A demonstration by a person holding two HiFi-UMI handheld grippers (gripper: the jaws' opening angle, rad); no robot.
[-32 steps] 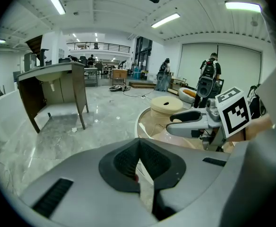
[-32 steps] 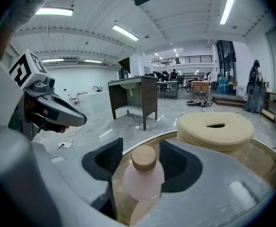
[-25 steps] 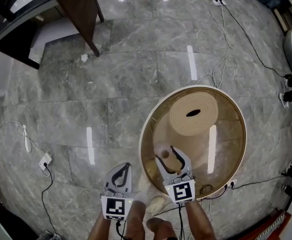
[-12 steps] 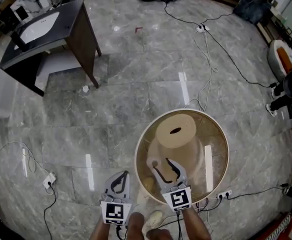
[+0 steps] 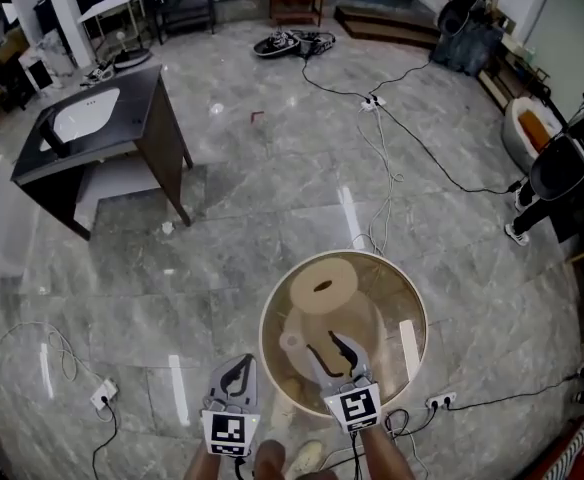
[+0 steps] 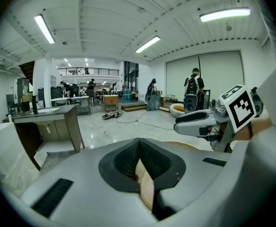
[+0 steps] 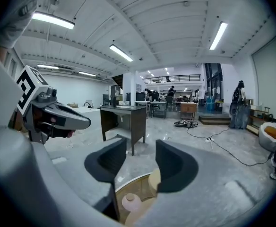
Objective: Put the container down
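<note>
The left claw is hanging pinched together, empty. The container is sitting on the floor, and the right claw is hovering over its near rim, jaws apart but just now narrowing, nothing between them. Dropping carelessly, it could catch the rim and tip it.

No readable text, brand, number or sign showed in any view. The only print was black-and-white square marker patterns, one on the left cube of the left tongs and one on the right cube of the right tongs. Both were machine codes with no letters or digits.
</note>
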